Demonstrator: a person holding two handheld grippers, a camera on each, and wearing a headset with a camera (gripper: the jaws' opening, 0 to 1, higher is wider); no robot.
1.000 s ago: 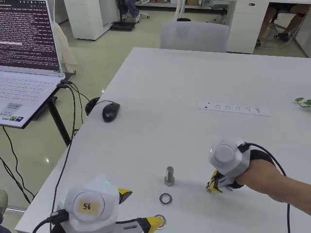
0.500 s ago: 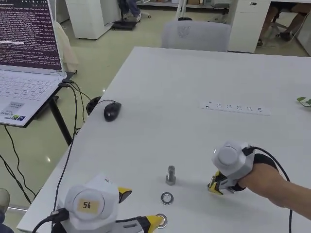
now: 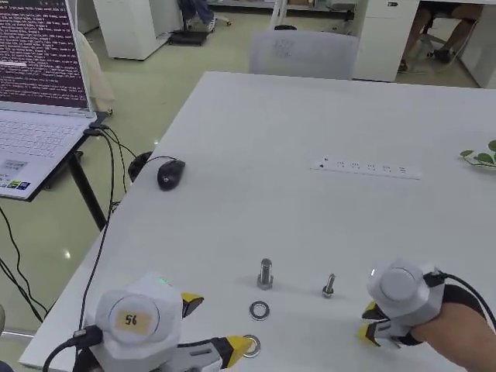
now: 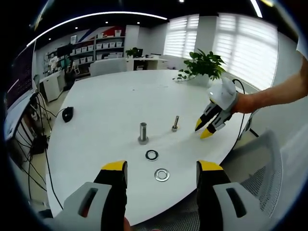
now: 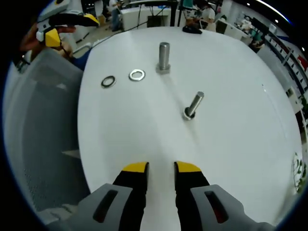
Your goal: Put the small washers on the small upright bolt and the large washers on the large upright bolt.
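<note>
The large bolt stands upright on its head on the white table. All positions below are given from it.

- The small bolt stands upright just beside the large bolt, on the right gripper's side.
- 2 washers are laid flat on the person's side of the large bolt. The near washer lies just in front of it, and the far washer lies further out toward the table edge.
- Both washers appear alike in size, so the bolt intended for each cannot be told with certainty.

The left gripper is held with its jaws spread wide and nothing is gripped. In the left gripper view the far washer is seen in the gap between the jaw tips, with the near washer and the large bolt roughly in line beyond it. Contact between a tip and the washer cannot be confirmed.

The right gripper is held beyond the small bolt from the large bolt. Its jaws are drawn close with a narrow gap and it is empty. From it, both washers lie past the 2 bolts.

The left gripper is judged the nearer to both washers. The far washer's thin rim is to be pinched, and its hole is then to be aligned with a bolt's vertical axis.
</note>
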